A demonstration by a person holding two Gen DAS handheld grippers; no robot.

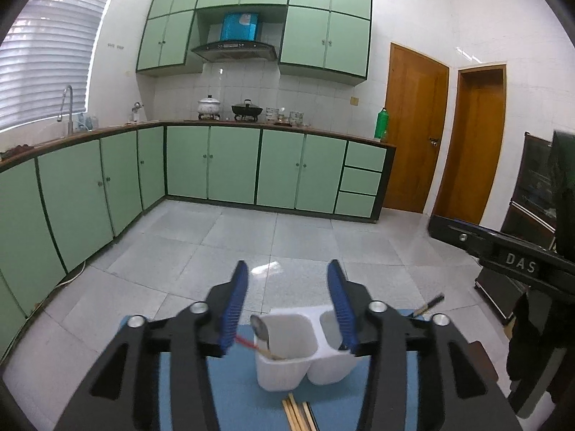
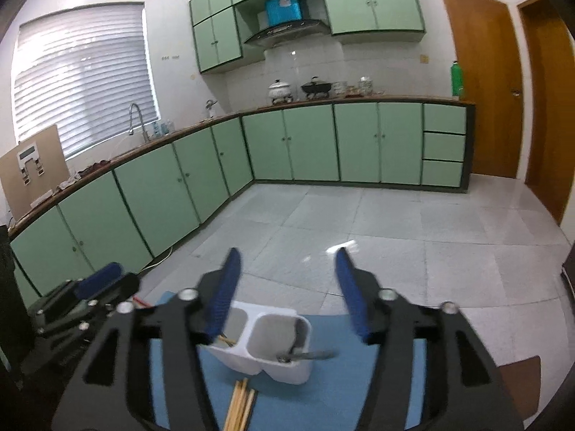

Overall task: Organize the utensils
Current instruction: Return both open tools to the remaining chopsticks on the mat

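A white two-compartment holder (image 1: 302, 359) stands on a blue mat (image 1: 222, 388), just beyond my left gripper (image 1: 287, 269), which is open with nothing between its blue pads. Its left compartment holds a metal spoon (image 1: 259, 327). A few wooden chopsticks (image 1: 298, 415) lie on the mat in front of it. In the right wrist view the same holder (image 2: 273, 344) sits below my right gripper (image 2: 288, 255), also open and empty. A spoon (image 2: 300, 353) leans in its right compartment, chopstick tips (image 2: 226, 340) show in the left one, and loose chopsticks (image 2: 240, 404) lie on the mat.
A thin red stick (image 1: 246, 342) lies left of the holder and a dark-handled utensil (image 1: 429, 304) to its right. The right gripper's body (image 1: 517, 265) crosses the left wrist view's right side. Green kitchen cabinets (image 2: 309, 143) and a grey tiled floor (image 2: 395, 222) lie beyond.
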